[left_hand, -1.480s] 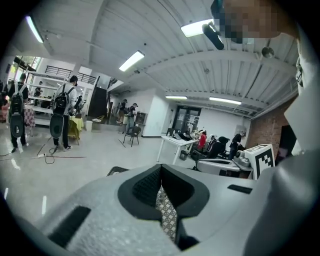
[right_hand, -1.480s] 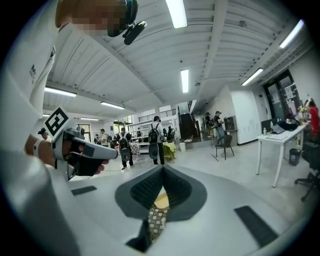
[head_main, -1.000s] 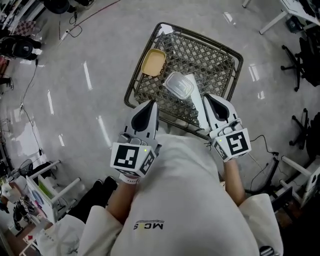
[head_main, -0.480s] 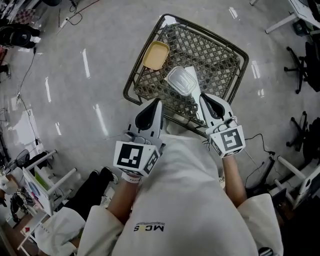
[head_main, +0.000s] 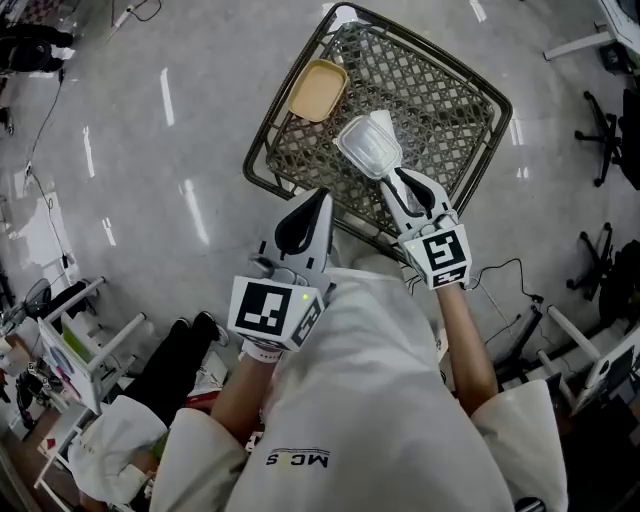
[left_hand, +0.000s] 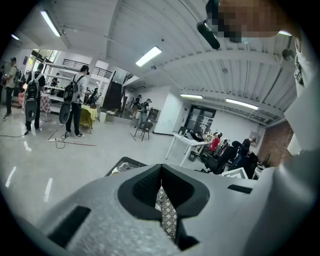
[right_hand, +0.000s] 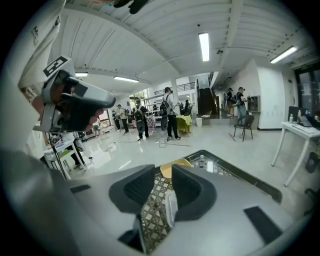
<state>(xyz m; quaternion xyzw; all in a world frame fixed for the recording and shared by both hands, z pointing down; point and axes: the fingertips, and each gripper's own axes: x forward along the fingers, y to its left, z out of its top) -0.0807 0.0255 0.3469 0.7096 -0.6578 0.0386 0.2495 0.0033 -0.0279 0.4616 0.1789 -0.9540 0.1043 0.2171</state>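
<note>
The left gripper (head_main: 318, 198) sits at frame centre, at the basket's (head_main: 440, 90) near rim, its jaws pressed together and empty. Just right of it, the right gripper (head_main: 393, 178) has its jaws slightly apart at the clear container's (head_main: 368, 148) near edge, gripping nothing. A yellow tray (head_main: 318, 90) lies to the container's upper left.

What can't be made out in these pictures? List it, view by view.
Head view: the right gripper covers the near edge of the clear container, so contact is unclear.
Head view: the left gripper and the person's torso hide the near corner of the basket.
Left gripper view: that gripper's own body blocks most of the basket.
</note>
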